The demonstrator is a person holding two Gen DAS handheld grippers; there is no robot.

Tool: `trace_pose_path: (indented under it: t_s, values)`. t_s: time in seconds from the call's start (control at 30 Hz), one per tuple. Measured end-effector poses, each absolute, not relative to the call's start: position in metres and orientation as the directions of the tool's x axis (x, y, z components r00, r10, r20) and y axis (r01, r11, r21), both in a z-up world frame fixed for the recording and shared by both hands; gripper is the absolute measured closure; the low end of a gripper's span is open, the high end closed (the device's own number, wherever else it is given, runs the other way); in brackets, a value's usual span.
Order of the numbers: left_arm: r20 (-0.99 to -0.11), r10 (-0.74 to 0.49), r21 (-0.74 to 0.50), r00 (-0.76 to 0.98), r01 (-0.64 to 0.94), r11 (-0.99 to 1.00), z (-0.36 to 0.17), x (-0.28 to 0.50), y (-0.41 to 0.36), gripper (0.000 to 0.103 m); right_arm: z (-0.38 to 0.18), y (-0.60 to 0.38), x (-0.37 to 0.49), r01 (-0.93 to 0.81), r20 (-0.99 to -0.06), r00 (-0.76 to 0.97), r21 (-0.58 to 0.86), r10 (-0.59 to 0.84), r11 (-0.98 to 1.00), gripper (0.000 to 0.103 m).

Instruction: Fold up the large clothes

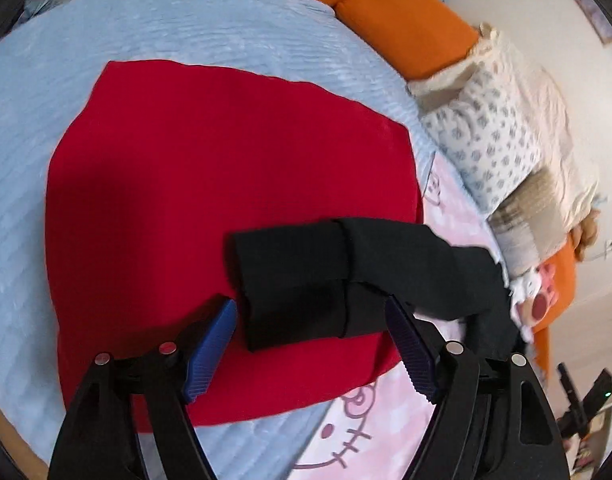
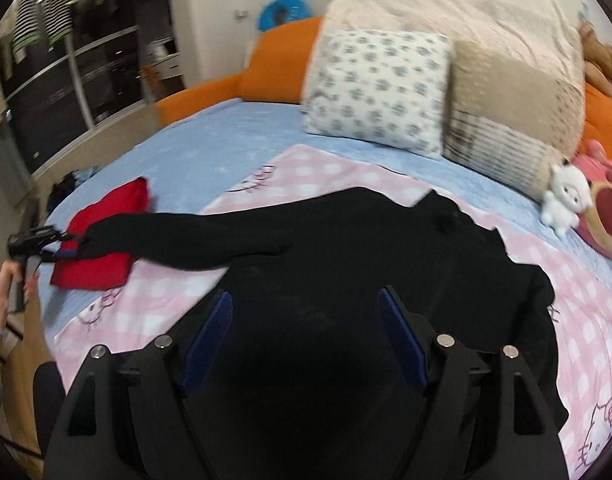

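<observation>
A large black garment lies spread on a pink Hello Kitty sheet on the bed. Its left sleeve stretches out over a folded red garment. In the left wrist view my left gripper is open, its blue pads either side of the black sleeve cuff, which lies on the red garment. My right gripper is open and empty just above the black garment's body. The left gripper also shows small at the left of the right wrist view.
A light blue bedspread covers the bed. An orange headboard runs around it. A patterned pillow, a beige pillow, a cream duvet and plush toys lie at the head. Dark shelving stands at the left.
</observation>
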State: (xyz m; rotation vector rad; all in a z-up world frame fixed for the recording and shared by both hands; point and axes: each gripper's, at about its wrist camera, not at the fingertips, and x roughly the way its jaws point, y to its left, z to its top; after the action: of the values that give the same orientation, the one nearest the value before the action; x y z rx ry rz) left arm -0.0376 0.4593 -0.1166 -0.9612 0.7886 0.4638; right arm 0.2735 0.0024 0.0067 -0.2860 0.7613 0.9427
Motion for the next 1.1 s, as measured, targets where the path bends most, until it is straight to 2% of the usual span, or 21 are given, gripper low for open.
trace_pose_path:
  t_s: [0.1, 0.23, 0.27, 0.33, 0.43, 0.47, 0.53, 0.57, 0.6, 0.63, 0.87, 0.97, 1.1]
  values:
    - [-0.805, -0.025, -0.513, 0.593, -0.675, 0.530, -0.123, -0.020, 0.466, 0.021, 0.003, 0.009, 0.273, -0.816, -0.704, 0.344, 0.104, 0.621, 0.569, 0.026]
    - [-0.832, 0.002, -0.454, 0.554, -0.683, 0.572, -0.120, -0.004, 0.467, 0.021, -0.010, 0.008, 0.278, -0.816, -0.700, 0.296, 0.168, 0.650, 0.553, 0.029]
    - [-0.834, 0.009, -0.445, 0.552, -0.682, 0.581, -0.119, -0.001, 0.468, 0.022, -0.013, 0.009, 0.279, -0.818, -0.704, 0.287, 0.173, 0.649, 0.549, 0.032]
    - [-0.849, 0.041, -0.396, 0.527, -0.686, 0.610, -0.116, 0.005, 0.466, 0.028, -0.025, 0.013, 0.286, -0.814, -0.714, 0.264, 0.195, 0.648, 0.547, 0.051]
    - [-0.875, 0.082, -0.317, 0.478, -0.692, 0.648, -0.110, 0.011, 0.463, 0.038, -0.042, 0.021, 0.301, -0.800, -0.718, 0.226, 0.249, 0.659, 0.546, 0.065]
    - [-0.875, 0.094, -0.307, 0.476, -0.692, 0.653, -0.107, 0.010, 0.463, 0.045, -0.048, 0.025, 0.307, -0.795, -0.723, 0.224, 0.253, 0.654, 0.551, 0.066]
    - [-0.879, 0.124, -0.275, 0.460, -0.703, 0.656, -0.097, 0.007, 0.463, 0.075, -0.064, 0.036, 0.327, -0.777, -0.735, 0.190, 0.293, 0.651, 0.558, 0.069]
    - [-0.870, 0.127, -0.286, 0.477, -0.698, 0.657, -0.089, 0.002, 0.464, 0.077, -0.072, 0.042, 0.337, -0.763, -0.739, 0.170, 0.321, 0.652, 0.562, 0.069]
    - [-0.852, 0.134, -0.307, 0.507, -0.690, 0.655, -0.077, 0.000, 0.465, 0.090, -0.078, 0.047, 0.343, -0.755, -0.740, 0.151, 0.341, 0.655, 0.560, 0.069]
    - [-0.840, 0.154, -0.306, 0.520, -0.689, 0.656, -0.067, -0.001, 0.467, 0.094, -0.086, 0.056, 0.353, -0.746, -0.743, 0.121, 0.369, 0.658, 0.554, 0.069]
    - [-0.772, 0.197, -0.276, 0.604, -0.597, 0.753, 0.016, 0.036, 0.456, 0.094, -0.114, 0.099, 0.409, -0.686, -0.746, 0.054, 0.455, 0.663, 0.567, 0.070]
    - [-0.704, 0.108, -0.341, 0.702, -0.468, 0.815, 0.059, 0.051, 0.428, 0.095, -0.122, 0.111, 0.431, -0.674, -0.765, 0.046, 0.451, 0.642, 0.586, 0.070]
    - [-0.617, -0.050, -0.329, 0.785, -0.200, 0.923, 0.112, 0.070, 0.350, 0.094, -0.135, 0.125, 0.455, -0.675, -0.800, -0.017, 0.452, 0.600, 0.583, 0.074]
